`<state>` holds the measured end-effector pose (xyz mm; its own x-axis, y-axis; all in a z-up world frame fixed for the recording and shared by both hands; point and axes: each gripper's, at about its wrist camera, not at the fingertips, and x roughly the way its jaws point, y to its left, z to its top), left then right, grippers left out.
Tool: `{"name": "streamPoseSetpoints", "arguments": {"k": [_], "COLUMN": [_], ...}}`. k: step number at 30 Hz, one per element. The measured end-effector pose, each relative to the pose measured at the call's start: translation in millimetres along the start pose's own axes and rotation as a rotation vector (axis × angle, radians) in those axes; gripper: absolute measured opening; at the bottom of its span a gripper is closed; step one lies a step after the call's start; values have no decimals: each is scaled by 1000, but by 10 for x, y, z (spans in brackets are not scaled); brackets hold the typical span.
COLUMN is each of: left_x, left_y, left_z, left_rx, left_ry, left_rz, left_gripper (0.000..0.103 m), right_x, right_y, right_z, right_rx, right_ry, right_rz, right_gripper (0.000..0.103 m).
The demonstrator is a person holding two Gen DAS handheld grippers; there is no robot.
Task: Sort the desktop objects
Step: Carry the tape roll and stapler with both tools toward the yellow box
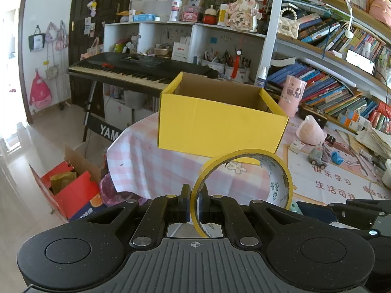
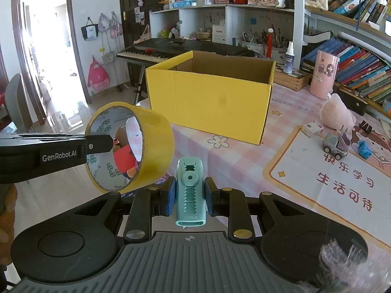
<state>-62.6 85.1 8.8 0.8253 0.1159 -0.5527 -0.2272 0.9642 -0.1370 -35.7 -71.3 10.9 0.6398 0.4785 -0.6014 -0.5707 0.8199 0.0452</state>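
While the left hand-held gripper [image 1: 194, 201] pinches only the yellow tape roll's [image 1: 244, 178] thin wall, it could swing loose before the yellow box [image 1: 220, 122]; the right hand-held gripper [image 2: 189, 199] clamps a teal correction-tape dispenser [image 2: 190, 193].

One yellow cardboard box [image 2: 210, 97] on the worktop [image 2: 239, 161]. One roll of yellow tape [image 2: 151, 146]. One mint-green eraser case [image 2: 190, 195]. Two tools: left tool [image 1: 194, 202], right tool [image 2: 190, 196]. One pink cylinder tin [image 2: 323, 75]. One pink plush [image 2: 338, 114]. One toy truck [image 2: 336, 145]. One small blue wrapper [image 2: 364, 147]. One small printed carton [image 2: 311, 129]. One spray bottle [image 2: 289, 58]. One keyboard piano [image 2: 176, 48]. Books on the shelves too many to count.
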Motion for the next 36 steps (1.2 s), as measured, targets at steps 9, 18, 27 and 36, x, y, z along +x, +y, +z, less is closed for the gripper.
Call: {"name": "streamPoseSetpoints", "arguments": {"k": [9,18,27,36], "left_x": [74,156,293,673], "left_y": [19,43,50,-119], "left_z": [69,168,583,1031], "left_rx": [5,-6,-40,-37], "left_ry": [4,-23,-134,-199], "left_rz": [-6,9,45,60], "left_gripper": [5,5,5,5], "right_x": [43,160,266,526], "right_y": [2,-51,-219,-551], "right_z": [59,171,679,1254], "right_rx": [8,3,-20,-28], "right_ry": [-3,-21,-202,-267], "right_rz": [-15,-19,-21,3], "right_gripper": [23,23,23,23]}}
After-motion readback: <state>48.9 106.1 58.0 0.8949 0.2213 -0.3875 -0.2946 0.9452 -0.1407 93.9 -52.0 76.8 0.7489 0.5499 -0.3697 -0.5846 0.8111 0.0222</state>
